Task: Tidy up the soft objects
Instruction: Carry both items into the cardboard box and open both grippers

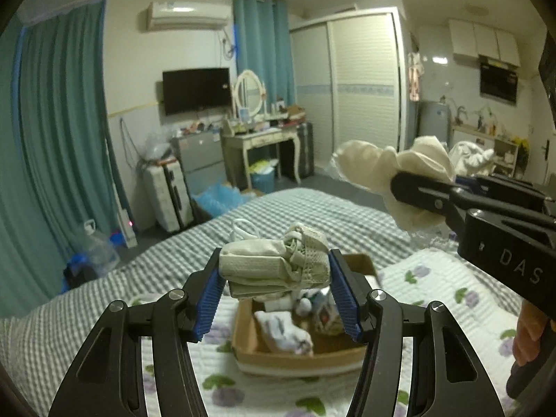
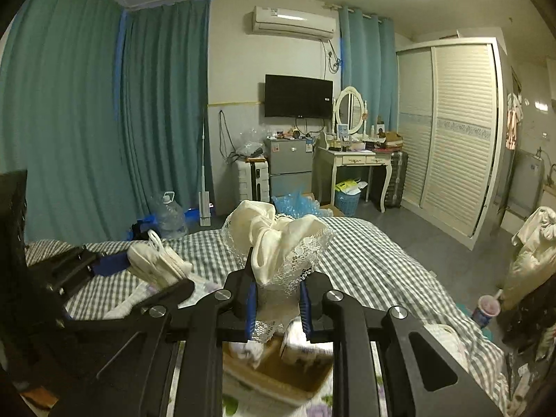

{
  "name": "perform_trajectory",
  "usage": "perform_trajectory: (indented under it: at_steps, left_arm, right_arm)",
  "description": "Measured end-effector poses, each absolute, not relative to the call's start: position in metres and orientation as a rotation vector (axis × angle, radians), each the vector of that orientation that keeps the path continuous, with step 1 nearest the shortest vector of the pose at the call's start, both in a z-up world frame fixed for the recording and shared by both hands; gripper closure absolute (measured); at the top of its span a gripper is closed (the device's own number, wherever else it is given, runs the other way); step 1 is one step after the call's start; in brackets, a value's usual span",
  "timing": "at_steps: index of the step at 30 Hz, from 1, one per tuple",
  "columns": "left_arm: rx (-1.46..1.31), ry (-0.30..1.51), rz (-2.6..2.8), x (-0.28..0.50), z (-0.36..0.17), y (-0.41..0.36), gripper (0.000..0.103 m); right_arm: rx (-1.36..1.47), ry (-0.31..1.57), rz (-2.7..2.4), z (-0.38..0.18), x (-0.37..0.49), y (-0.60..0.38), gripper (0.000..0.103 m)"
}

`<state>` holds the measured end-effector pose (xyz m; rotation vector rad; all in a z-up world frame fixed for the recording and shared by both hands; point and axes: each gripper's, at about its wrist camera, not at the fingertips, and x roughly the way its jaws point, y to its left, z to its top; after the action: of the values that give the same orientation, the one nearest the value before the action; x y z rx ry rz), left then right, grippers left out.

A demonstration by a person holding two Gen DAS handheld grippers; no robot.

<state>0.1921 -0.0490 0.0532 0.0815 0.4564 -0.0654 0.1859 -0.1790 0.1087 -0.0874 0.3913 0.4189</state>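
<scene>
Right now our left gripper clamps folded beige socks mid-frame above the cardboard box; our right gripper pinches cream lace cloth, whose trailing lace could snag.

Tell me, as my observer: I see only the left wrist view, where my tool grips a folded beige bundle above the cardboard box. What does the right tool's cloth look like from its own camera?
Observer: The right tool is shut on a cream cloth with a white lace edge, which your view barely shows.
Operator: What lies under it?
Observer: The cardboard box, blurred, directly beneath its fingers.
Operator: Anything on the floor to the right of the bed?
Observer: Yes, a lidded cup with a straw stands there, outside your view.
Operator: And my bundle from that side?
Observer: The folded beige bundle shows a white loop sticking up.
</scene>
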Motion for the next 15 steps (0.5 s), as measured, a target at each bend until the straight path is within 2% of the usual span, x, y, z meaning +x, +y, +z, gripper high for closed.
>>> perform_trajectory:
  at_steps: [15]
  left_arm:
    - [0.091, 0.593, -0.033, 0.279, -0.032, -0.056, 0.046]
  right_arm:
    - [-0.052, 0.613, 0.450, 0.001, 0.344, -0.176, 0.084]
